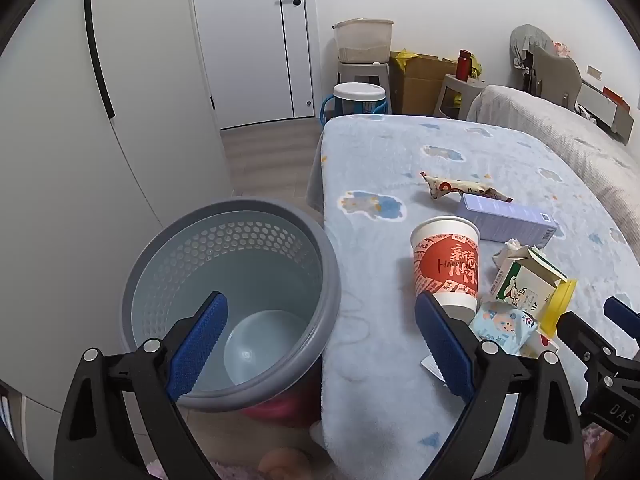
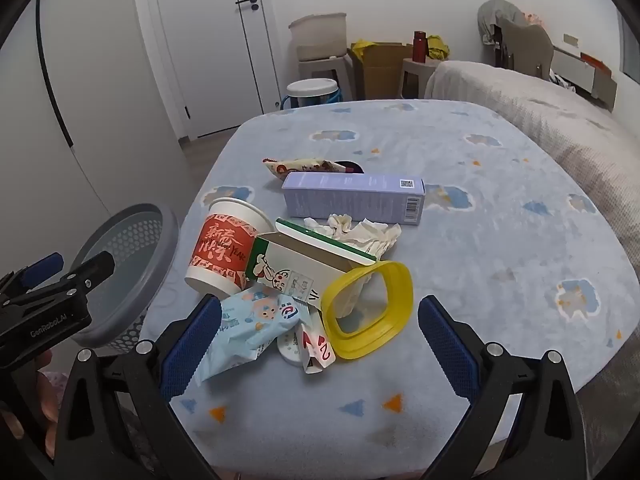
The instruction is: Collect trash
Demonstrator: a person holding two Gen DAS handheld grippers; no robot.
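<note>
in the left wrist view, the left hand-held gripper (image 1: 320, 344) is seen spread wide with nothing between its pads, angled down over the grey perforated bin (image 1: 230, 300). the bin is stood on the floor tight against the edge of the blanket-covered bench (image 1: 400, 152), probably so trash can be dropped straight in; nothing is seen inside it. the red-and-white paper cup (image 1: 446, 260) is stood upright just beside the right-hand finger, untouched.

in the right wrist view, the right hand-held gripper (image 2: 320, 344) is likewise spread and empty, aimed at the heap of trash. a light blue wrapper (image 2: 252, 328) is found nearest, touching a milk carton (image 2: 300, 264) and a yellow ring lid (image 2: 368, 310). crumpled tissue (image 2: 360, 232), a purple box (image 2: 352, 196) and a snack packet (image 2: 300, 166) are left farther back. collection is judged not yet begun.
</note>
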